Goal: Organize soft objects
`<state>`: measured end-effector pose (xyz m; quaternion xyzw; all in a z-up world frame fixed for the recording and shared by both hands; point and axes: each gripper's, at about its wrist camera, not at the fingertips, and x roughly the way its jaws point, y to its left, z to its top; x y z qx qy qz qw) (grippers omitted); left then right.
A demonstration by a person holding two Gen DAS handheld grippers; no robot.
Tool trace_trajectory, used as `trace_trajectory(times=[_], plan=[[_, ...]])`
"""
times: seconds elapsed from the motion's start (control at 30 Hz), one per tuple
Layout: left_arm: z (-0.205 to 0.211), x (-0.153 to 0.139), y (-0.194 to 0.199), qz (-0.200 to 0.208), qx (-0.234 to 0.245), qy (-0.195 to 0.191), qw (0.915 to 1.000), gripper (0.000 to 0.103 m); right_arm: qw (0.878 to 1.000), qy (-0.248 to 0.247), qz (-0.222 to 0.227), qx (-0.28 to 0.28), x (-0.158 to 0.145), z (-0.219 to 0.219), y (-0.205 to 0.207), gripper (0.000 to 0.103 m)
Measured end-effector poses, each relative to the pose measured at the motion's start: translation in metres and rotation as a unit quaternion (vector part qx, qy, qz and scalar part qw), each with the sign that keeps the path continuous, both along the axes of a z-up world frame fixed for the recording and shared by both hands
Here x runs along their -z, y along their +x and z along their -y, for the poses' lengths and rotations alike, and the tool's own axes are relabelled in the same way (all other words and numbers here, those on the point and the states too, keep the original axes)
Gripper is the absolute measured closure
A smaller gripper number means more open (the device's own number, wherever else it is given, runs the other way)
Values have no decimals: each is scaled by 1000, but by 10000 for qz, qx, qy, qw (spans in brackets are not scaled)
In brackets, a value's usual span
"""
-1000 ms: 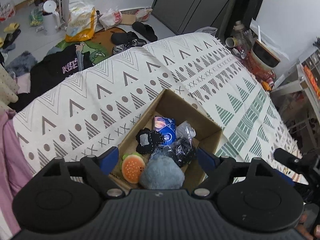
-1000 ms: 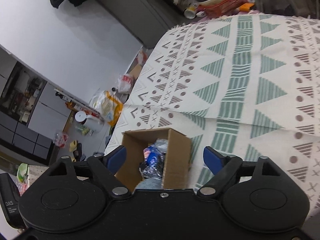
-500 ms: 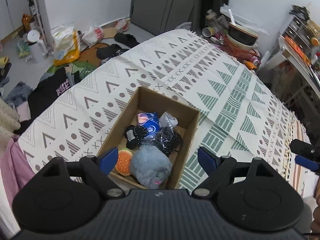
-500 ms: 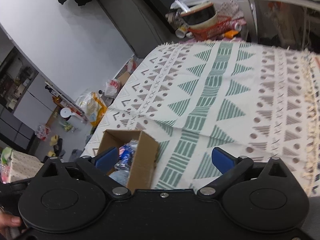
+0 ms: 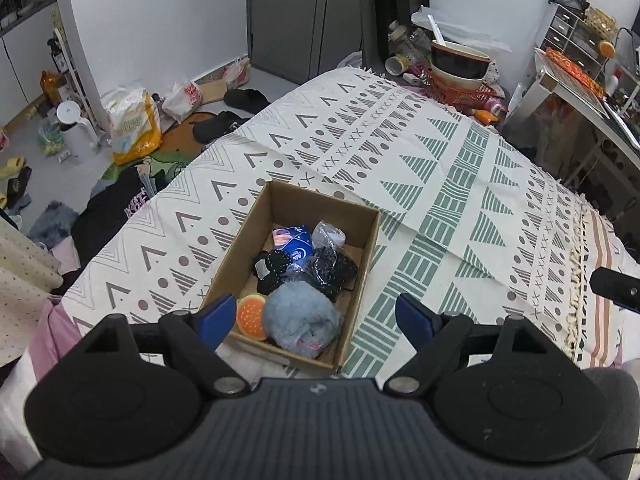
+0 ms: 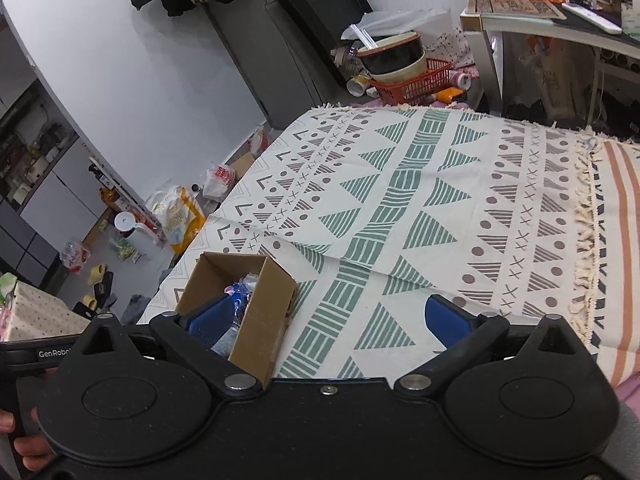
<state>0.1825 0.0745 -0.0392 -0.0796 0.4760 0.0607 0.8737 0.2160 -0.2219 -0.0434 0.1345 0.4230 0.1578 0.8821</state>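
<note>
Left wrist: both hand-held grippers (image 5: pixel 314 316) (image 6: pixel 326 320) wide, empty above filled box (image 5: pixel 362 248)

Both pictures are bright and evenly lit by soft indoor light, with only faint shadows. The focus is sharp in the centre. Straight lines bend strongly near the edges of the frame, and the corners go dark. No strong glare shows.
</note>
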Motion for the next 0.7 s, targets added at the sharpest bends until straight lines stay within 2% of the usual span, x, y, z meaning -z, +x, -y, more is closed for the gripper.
trace_trajectory(times=[0.2,0.7], plan=[[10,-2,-18,34,34,2,10000,17,9996,-90,245,-77,-9,6,-19,0],[31,-2,-57,126,119,-11,9998,17,9983,-223,511,-139,-17,18,-57,0]])
